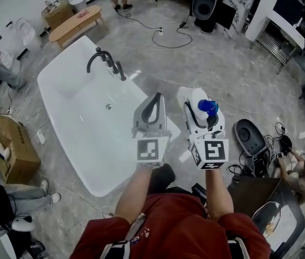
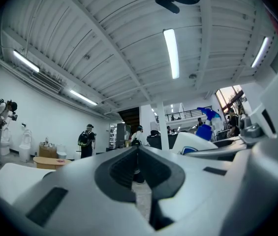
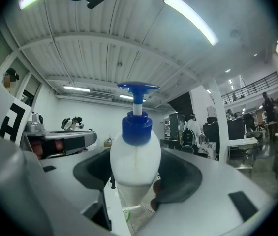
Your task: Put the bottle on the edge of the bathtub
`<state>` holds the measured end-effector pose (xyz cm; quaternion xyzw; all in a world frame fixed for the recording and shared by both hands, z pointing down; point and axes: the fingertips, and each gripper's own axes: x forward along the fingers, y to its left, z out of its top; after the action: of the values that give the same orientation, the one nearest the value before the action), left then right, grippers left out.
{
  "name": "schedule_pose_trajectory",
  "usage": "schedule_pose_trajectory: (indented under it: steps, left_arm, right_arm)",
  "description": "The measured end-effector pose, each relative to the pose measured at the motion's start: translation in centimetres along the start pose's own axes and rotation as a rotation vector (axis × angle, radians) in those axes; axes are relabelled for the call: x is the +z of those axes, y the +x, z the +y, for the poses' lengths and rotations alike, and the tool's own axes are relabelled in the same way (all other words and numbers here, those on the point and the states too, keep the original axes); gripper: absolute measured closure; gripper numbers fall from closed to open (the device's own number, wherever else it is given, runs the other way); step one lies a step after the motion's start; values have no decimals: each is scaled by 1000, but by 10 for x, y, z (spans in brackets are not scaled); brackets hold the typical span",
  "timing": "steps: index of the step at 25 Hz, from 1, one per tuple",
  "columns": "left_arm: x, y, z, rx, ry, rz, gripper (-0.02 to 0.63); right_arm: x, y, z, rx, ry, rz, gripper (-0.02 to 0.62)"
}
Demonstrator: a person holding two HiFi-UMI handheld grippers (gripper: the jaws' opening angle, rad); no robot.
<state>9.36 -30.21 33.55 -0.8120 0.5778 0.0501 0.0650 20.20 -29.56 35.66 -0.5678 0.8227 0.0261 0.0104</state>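
Observation:
A white bottle (image 1: 200, 102) with a blue pump head (image 1: 208, 107) is clamped between the jaws of my right gripper (image 1: 198, 111), held in the air just right of the white bathtub (image 1: 60, 117). In the right gripper view the bottle (image 3: 135, 161) stands upright between the jaws of that gripper (image 3: 135, 178), with its pump (image 3: 138, 90) on top. My left gripper (image 1: 155, 100) hovers over the tub's near right rim, shut and empty. From the left gripper view its jaws (image 2: 139, 151) meet at a point, and the bottle (image 2: 198, 140) shows to the right.
A dark faucet (image 1: 106, 62) stands on the tub's far rim. A cardboard box (image 1: 9, 147) sits left of the tub, and a wooden table (image 1: 76, 23) lies beyond it. Cables (image 1: 168, 36) and a black device (image 1: 249, 136) lie on the floor at right, near a crouching person (image 1: 303, 171).

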Motion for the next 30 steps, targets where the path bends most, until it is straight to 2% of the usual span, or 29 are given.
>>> schedule_pose_trajectory:
  steps: [7,17,23,27,30]
  left_arm:
    - [-19,20,34,60,-13,23,589]
    - [-45,69,70,136,40,25,589]
    - [-56,87,118,240,24,42,589]
    - [-58,96,139,305,78,50,589]
    - [-58,98,149,334,67,51,589]
  right_arm:
    - [-12,45,11,55,0,10,324]
    - [-27,119,-1,152,-7,27,324]
    - [-34,183,24,276,-25,55,324]
    - [-34,213,34,330,-31,56,325]
    - [-34,226,42,363,-29,56,324]
